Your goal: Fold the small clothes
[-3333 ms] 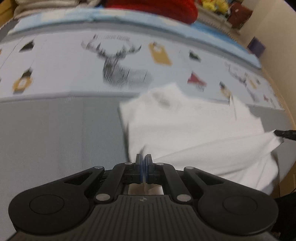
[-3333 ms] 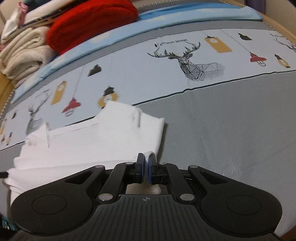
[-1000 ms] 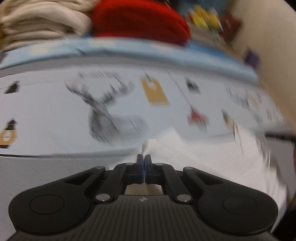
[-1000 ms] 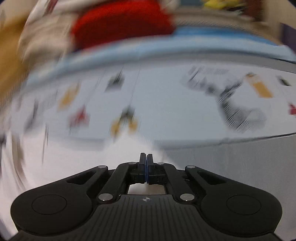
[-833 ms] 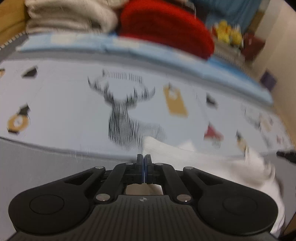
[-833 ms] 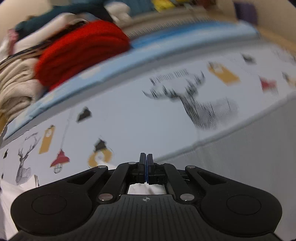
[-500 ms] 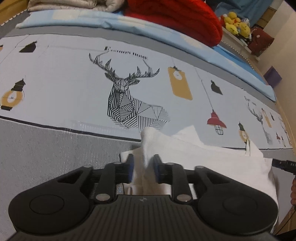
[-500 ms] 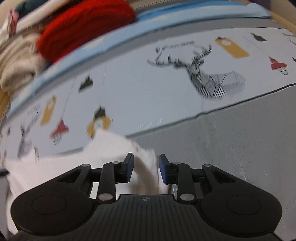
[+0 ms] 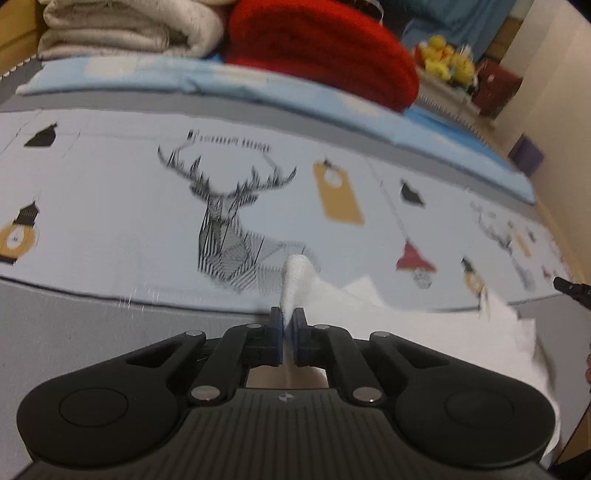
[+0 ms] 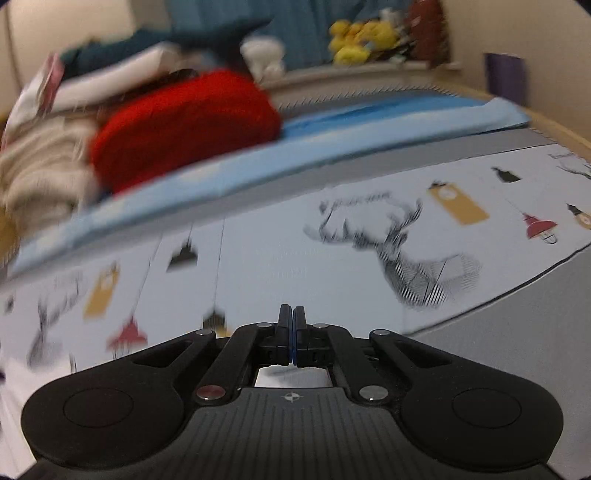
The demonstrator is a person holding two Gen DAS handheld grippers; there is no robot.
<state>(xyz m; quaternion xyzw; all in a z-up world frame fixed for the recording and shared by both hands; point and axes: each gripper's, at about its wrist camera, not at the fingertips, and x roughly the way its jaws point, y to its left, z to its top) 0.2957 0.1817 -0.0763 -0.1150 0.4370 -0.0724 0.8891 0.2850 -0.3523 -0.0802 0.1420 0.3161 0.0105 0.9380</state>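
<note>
A small white garment (image 9: 424,332) lies on the printed bedsheet (image 9: 110,192), stretching right from my left gripper. My left gripper (image 9: 287,325) is shut on a bunched corner of the white garment, which sticks up between the pads. The tip of my right gripper (image 9: 570,290) shows at the right edge of the left wrist view. In the right wrist view my right gripper (image 10: 291,325) is shut, with white cloth seen through the gap behind the jaws. A bit of the white garment (image 10: 14,384) shows at the far left.
A red knitted blanket (image 9: 325,51) and folded beige towels (image 9: 122,29) are stacked at the head of the bed on a blue sheet (image 9: 258,88). Yellow plush toys (image 9: 447,62) sit on a shelf behind. The sheet's grey band (image 9: 74,332) lies at the near left.
Both grippers were open around the cloth half a second ago and have now shut. The right wrist view has tilted up and the garment has dropped out of its centre.
</note>
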